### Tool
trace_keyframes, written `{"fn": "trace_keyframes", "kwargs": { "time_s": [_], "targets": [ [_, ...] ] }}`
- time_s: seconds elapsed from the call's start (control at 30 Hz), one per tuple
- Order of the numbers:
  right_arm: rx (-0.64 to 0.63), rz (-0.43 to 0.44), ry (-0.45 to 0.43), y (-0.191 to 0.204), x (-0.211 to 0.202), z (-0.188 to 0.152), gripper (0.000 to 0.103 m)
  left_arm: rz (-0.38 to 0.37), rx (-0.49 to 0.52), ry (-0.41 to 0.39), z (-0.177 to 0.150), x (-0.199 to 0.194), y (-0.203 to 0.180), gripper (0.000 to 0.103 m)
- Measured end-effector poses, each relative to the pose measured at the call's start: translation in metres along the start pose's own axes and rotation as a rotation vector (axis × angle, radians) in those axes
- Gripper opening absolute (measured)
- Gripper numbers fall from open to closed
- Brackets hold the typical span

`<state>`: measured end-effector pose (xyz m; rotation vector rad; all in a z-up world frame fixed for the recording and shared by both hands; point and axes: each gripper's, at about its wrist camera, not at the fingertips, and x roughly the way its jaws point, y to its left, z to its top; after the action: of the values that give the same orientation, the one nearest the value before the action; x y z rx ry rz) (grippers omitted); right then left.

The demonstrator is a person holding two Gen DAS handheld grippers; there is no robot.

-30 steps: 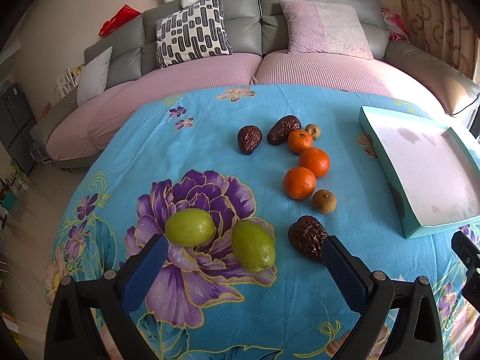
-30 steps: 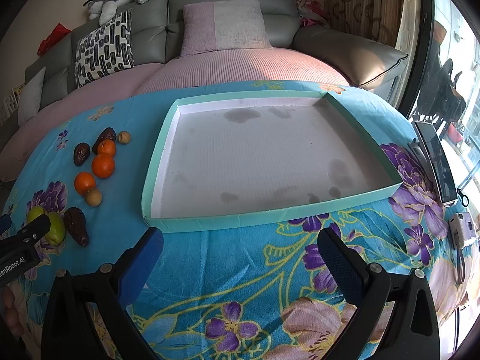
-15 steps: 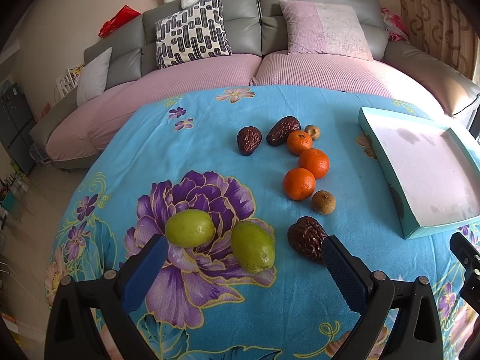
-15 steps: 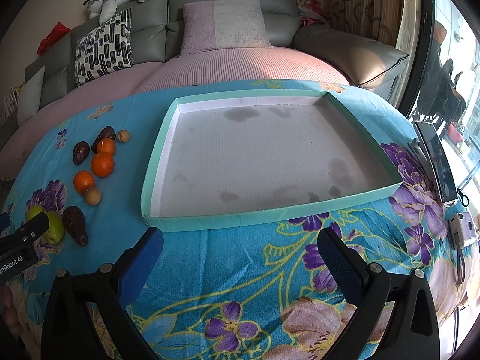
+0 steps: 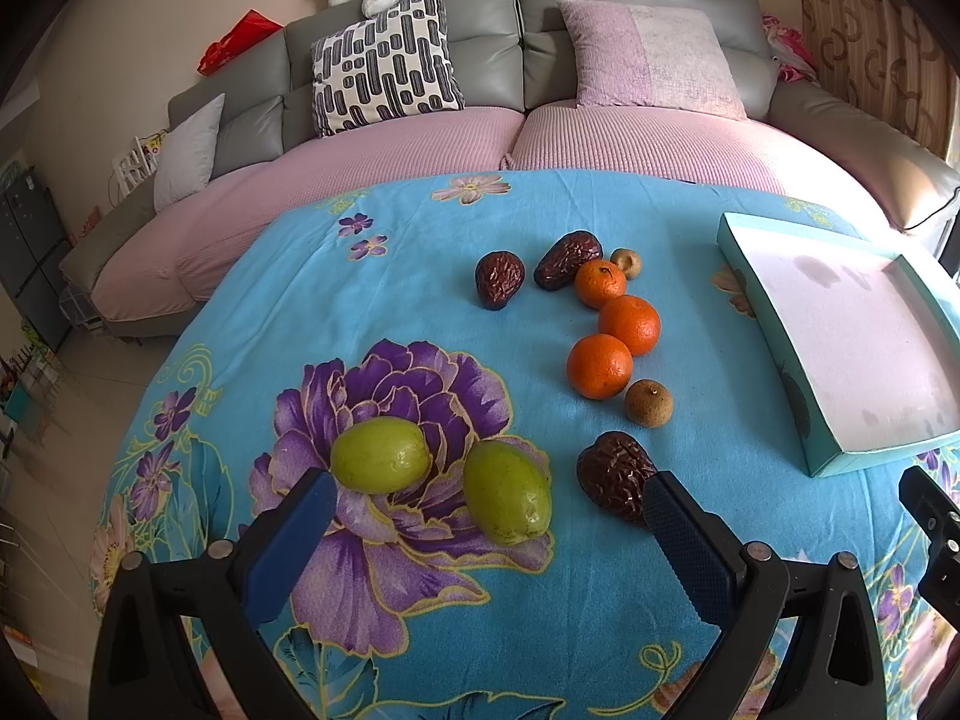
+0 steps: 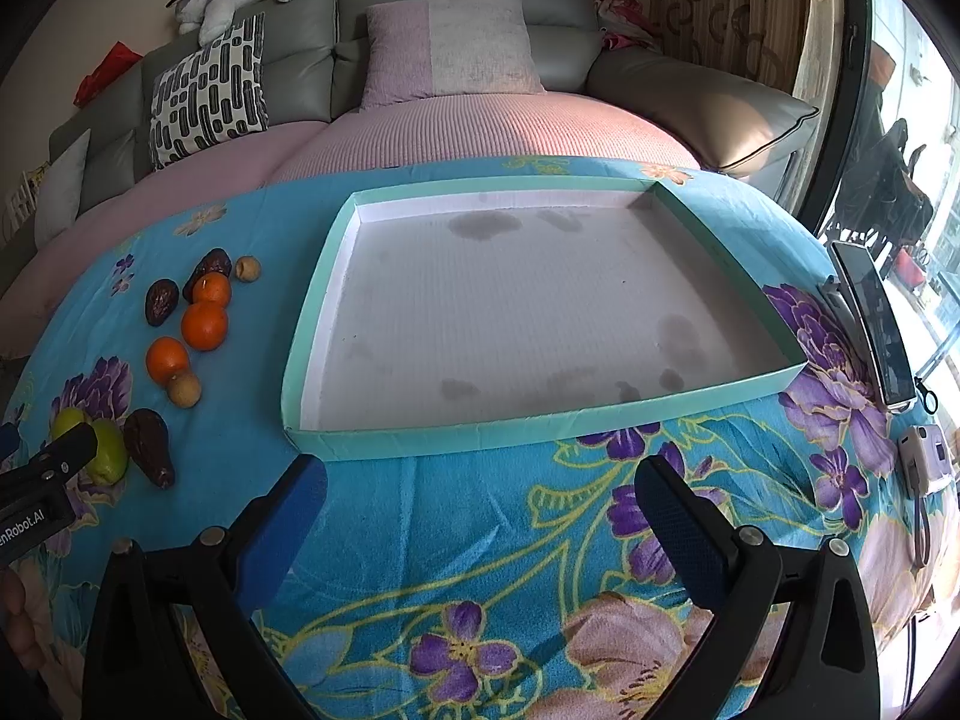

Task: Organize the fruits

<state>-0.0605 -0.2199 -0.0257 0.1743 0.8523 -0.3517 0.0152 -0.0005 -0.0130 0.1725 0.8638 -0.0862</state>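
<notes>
left tongs (image 5: 486, 501) open, empty | right tongs (image 6: 480, 492) open | tray (image 6: 420, 435) ahead

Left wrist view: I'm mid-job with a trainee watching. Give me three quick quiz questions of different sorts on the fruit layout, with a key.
1. True or false: the teal tray already holds fruit.
2. Multiple choice: how many oranges lie on the tablecloth? A) two B) three C) five
3. Fill in: the fruit lying between the open fingers of the left gripper is a ____ one.

Key:
1. False; the tray is empty, its floor only stained.
2. B; far orange, middle orange, near orange.
3. Green; the green fruit. The right gripper is open too.
</notes>
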Motion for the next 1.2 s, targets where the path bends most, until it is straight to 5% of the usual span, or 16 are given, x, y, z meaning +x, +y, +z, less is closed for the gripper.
{"fn": "trace_keyframes", "kwargs": {
  "time_s": [0.57,0.93,1.2],
  "targets": [
    [-0.007,0.009,-0.018,0.004,-0.003,0.002,0.102,0.004,-0.01,-0.013,0.001,-0.002,0.003,0.103],
    [-0.12,0.123,-0.122,0.043,-0.021,0.007,0.102,0.078,-0.118,-0.095,0.008,-0.005,0.041,0.103],
    [-0.179,0.176,-0.133,0.071,-0.022,0.016,0.102,0.034,-0.221,-0.131,0.005,0.003,0.066,0.103]
  ]
}}
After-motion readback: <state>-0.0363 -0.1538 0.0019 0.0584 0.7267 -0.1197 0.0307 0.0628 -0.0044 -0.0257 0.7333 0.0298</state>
